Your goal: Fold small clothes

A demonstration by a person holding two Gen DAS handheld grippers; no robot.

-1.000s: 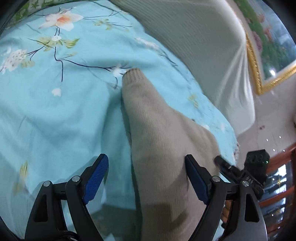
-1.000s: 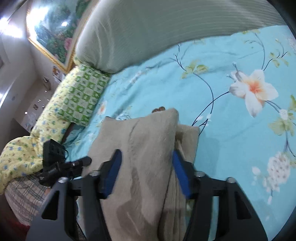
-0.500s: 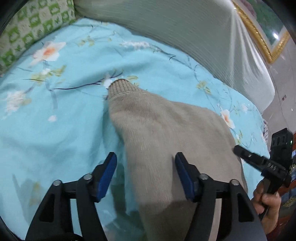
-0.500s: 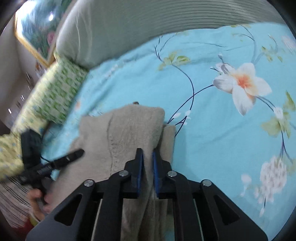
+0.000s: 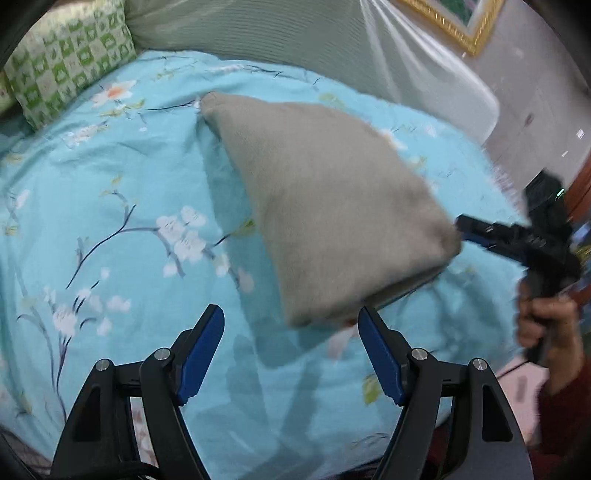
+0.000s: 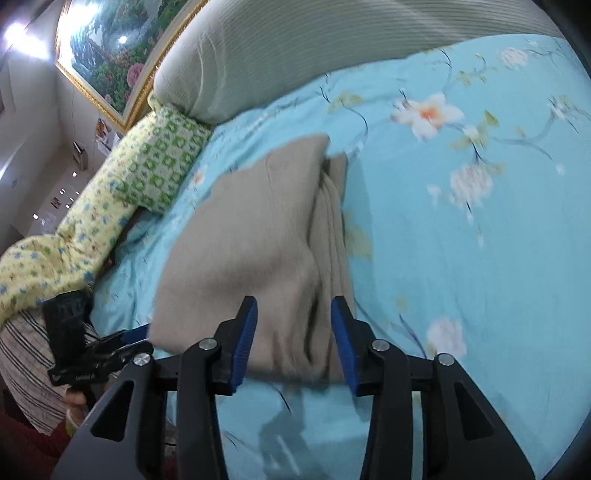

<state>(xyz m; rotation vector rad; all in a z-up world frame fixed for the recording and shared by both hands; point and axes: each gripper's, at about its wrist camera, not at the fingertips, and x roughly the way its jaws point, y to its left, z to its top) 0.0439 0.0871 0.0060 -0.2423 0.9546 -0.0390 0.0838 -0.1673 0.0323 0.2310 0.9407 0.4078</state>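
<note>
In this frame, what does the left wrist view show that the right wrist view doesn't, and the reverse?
Left wrist only: the right hand-held gripper seen from outside at the beige garment's corner, with the hand gripping its handle.

Right wrist only: the garment's stacked folded layers along its right edge, the yellow floral quilt, and most of the framed painting.

Both: the garment on the blue floral bedsheet, the green checked pillow, the ribbed headboard cushion.
</note>
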